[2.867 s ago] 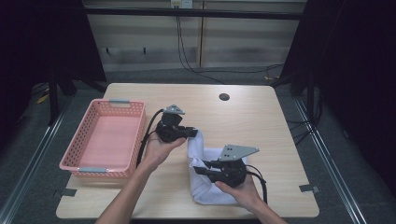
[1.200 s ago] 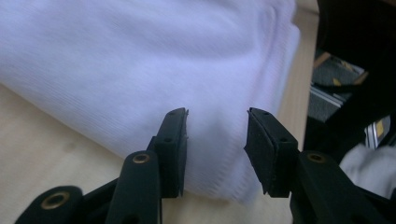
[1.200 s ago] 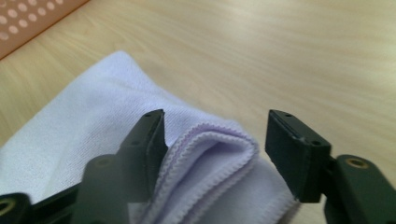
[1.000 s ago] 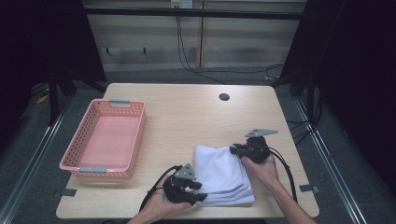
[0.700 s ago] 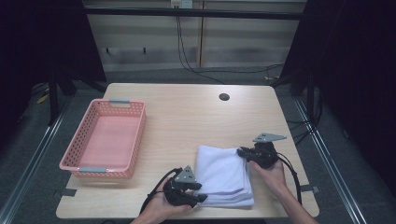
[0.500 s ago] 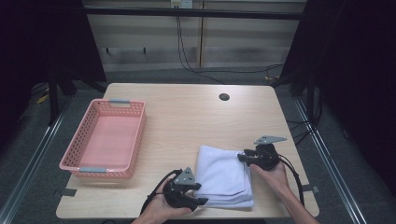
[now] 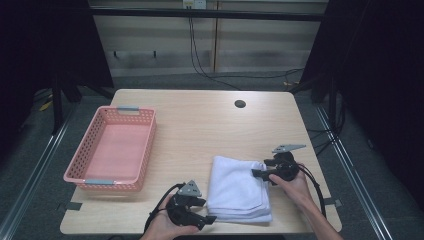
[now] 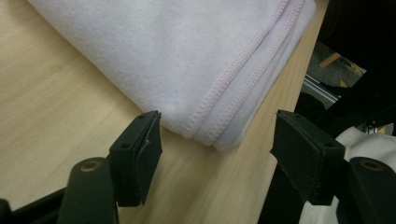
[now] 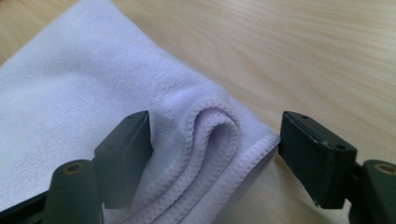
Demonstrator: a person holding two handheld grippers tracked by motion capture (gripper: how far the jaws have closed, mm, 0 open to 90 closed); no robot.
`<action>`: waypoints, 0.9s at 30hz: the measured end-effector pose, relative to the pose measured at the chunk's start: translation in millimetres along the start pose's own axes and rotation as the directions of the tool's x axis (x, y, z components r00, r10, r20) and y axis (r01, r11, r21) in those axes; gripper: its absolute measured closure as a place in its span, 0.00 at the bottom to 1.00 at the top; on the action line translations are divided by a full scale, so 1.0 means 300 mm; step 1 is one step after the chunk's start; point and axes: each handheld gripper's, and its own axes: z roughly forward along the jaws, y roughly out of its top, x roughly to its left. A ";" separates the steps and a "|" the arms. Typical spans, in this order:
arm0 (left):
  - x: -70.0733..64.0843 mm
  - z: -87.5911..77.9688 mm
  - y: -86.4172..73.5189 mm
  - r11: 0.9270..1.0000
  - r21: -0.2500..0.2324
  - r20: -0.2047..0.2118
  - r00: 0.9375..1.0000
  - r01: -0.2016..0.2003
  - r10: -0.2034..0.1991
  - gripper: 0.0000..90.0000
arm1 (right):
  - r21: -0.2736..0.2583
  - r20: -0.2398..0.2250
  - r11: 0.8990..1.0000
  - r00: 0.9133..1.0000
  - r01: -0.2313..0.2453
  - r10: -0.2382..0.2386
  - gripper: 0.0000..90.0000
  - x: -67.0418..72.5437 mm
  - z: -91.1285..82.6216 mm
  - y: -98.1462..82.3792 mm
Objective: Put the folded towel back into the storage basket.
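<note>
Release step after folding; next likely withdrawal of both claws, or regrip to carry towel toward pink basket.

Left claw at near-left corner of folded towel, jaws just opening, pads clear. Right claw at towel's far-right corner, likewise opening, corner between pads, unpinched. Towel flat on worktop.

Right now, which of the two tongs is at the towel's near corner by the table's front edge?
The left tongs, open at the white towel's front corner; the right tongs sit open at its far right edge.
</note>
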 end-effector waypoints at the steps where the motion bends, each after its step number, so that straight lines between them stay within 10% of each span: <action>1: 0.000 0.007 0.000 1.000 0.007 -0.009 1.000 -0.005 0.005 0.35 | 0.000 -0.004 1.000 1.000 0.002 -0.002 0.27 -0.004 0.002 0.000; 15: 0.004 0.040 0.006 0.999 0.038 -0.020 0.999 -0.034 0.035 0.29 | 0.021 -0.021 1.000 1.000 0.018 -0.018 0.27 0.001 0.025 0.003; 27: -0.008 0.067 0.032 0.997 0.046 -0.034 0.997 -0.066 0.067 0.42 | 0.047 -0.113 0.999 0.994 -0.006 0.011 0.67 0.017 0.030 0.007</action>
